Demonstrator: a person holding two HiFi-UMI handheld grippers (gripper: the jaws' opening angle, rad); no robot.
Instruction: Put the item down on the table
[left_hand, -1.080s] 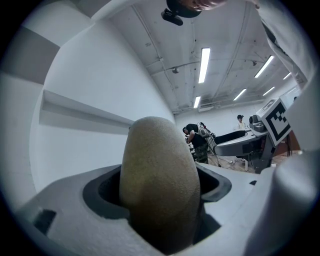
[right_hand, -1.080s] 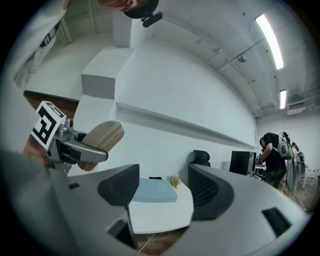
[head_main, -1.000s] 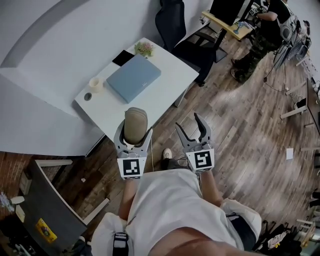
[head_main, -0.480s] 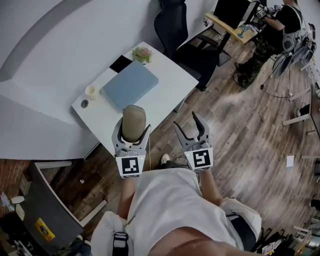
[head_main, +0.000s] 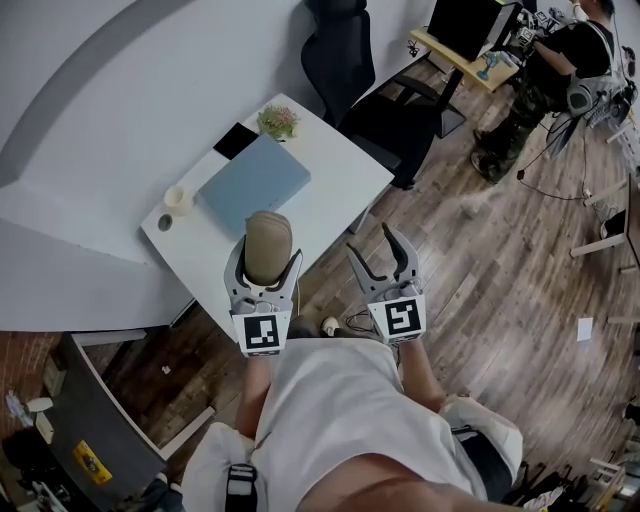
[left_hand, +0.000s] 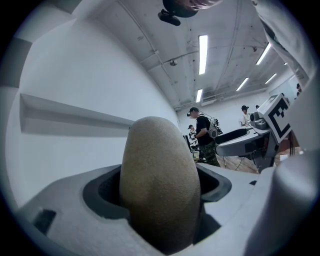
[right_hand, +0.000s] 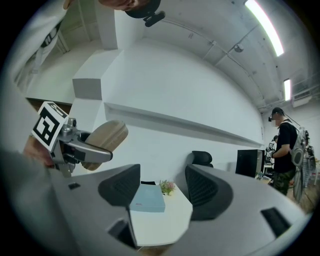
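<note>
Two grippers show at the lower middle of the head view. The left gripper (head_main: 265, 270) is clenched around a tan, egg-shaped item (head_main: 267, 243), which stands upright between its jaws. The right gripper (head_main: 378, 256) has its jaws spread with nothing in them. A white table (head_main: 335, 175) lies in the upper middle of the frame. It carries a flat blue case (head_main: 253, 185), a small plant (head_main: 277, 121) and a pale cup (head_main: 179, 199). I judge the item is held upright and high so it clears the table edge before I lower it.

From the left gripper view, the item (left_hand: 160, 185) fills the centre and both jaws press its sides. Its surface looks finely grainy, which the head view does not reveal. The table is not visible here.

From the right gripper view, the released jaws frame the table (right_hand: 160, 225) and blue case (right_hand: 149, 200) at the lower centre. At the left edge the item (right_hand: 106, 137) hangs in the air, well apart from the tabletop. Only this view shows that the item has not been set down.
</note>
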